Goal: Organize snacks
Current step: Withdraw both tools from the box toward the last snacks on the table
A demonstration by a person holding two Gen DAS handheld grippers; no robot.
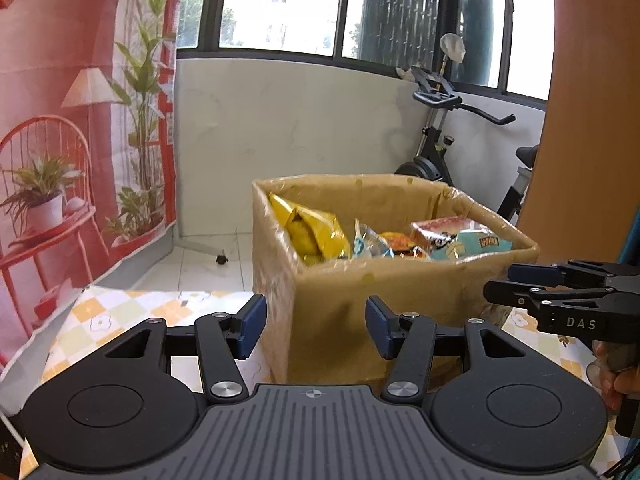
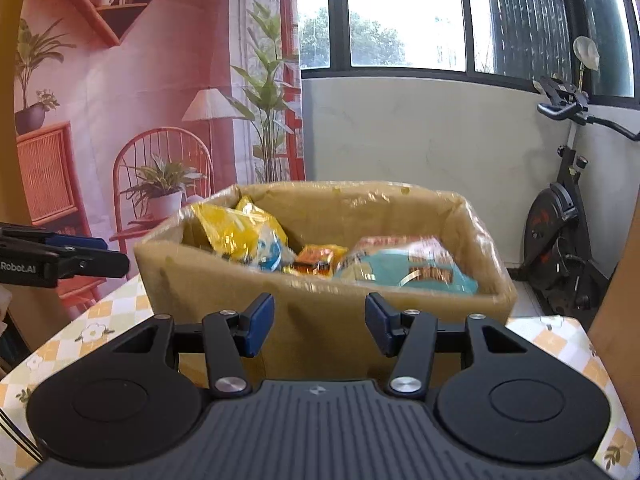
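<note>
Both gripper jaws gape empty, left gripper [image 1: 316, 326], right gripper [image 2: 320, 324]; cardboard box [image 1: 384, 292] hides blurred snack packets' [image 1: 400, 240] lower halves.

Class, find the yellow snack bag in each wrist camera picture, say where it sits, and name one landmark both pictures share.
Left wrist view: the yellow snack bag leans in the left end of the cardboard box, just left of centre frame.
Right wrist view: the yellow snack bag lies at the box's left end, left of centre.
Shared landmark: the exercise bike under the window, right of the box.
</note>
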